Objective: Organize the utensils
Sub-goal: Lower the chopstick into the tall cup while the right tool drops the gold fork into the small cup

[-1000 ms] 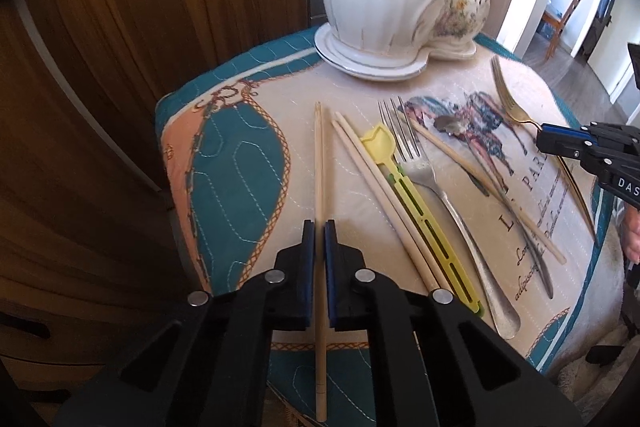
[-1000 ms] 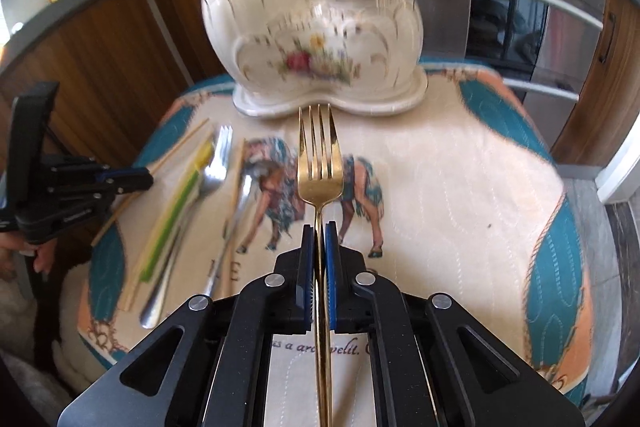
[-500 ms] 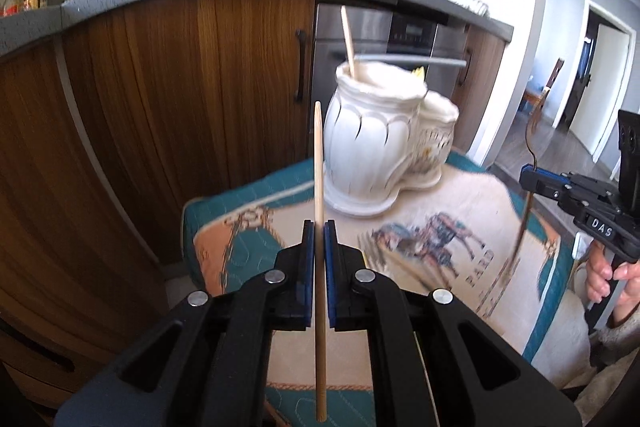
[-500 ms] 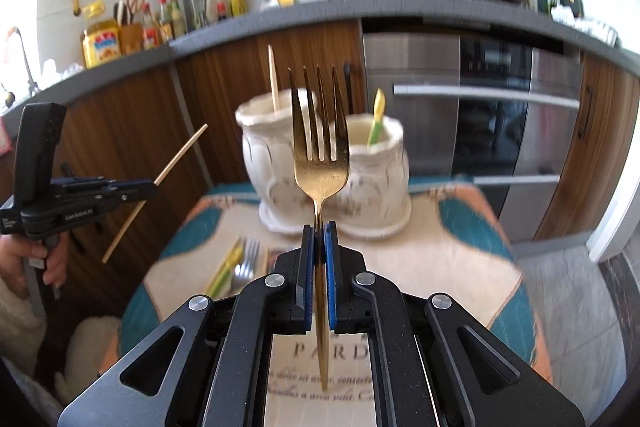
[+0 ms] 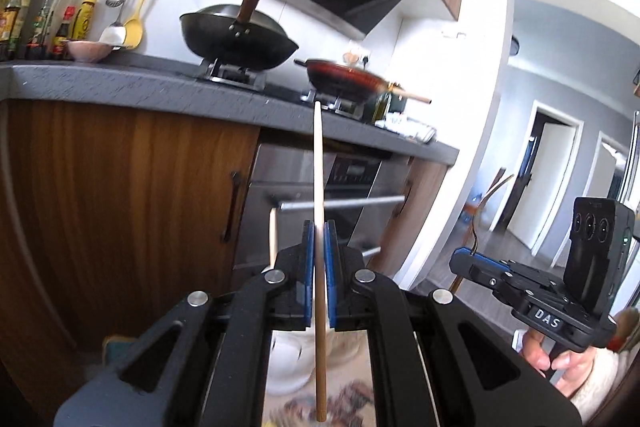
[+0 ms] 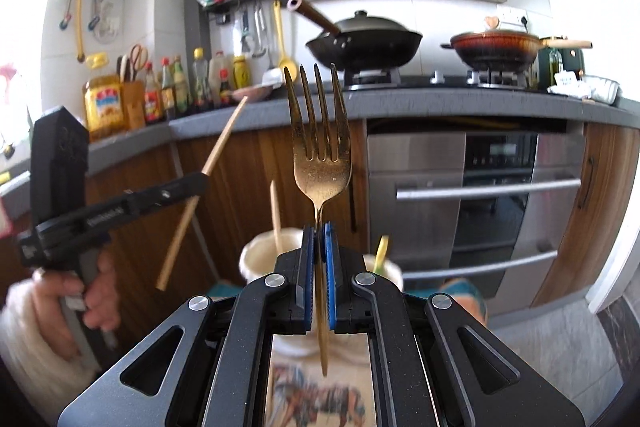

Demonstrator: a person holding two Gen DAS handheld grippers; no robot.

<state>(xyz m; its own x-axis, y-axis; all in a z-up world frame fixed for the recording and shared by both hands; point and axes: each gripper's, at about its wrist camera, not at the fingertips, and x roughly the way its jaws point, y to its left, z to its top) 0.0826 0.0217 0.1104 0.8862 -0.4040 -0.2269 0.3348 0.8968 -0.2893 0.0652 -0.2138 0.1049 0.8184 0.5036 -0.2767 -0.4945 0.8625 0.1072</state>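
The left gripper (image 5: 319,251) was matte black plastic with blue pads lining its jaws and round silver screws at the linkage pivots. The right gripper (image 6: 319,247) was built alike; seen from the side it bore a white "DAS" label and a black box with three round lenses. Cream fuzzy sleeves (image 6: 24,339) covered the person's wrists.
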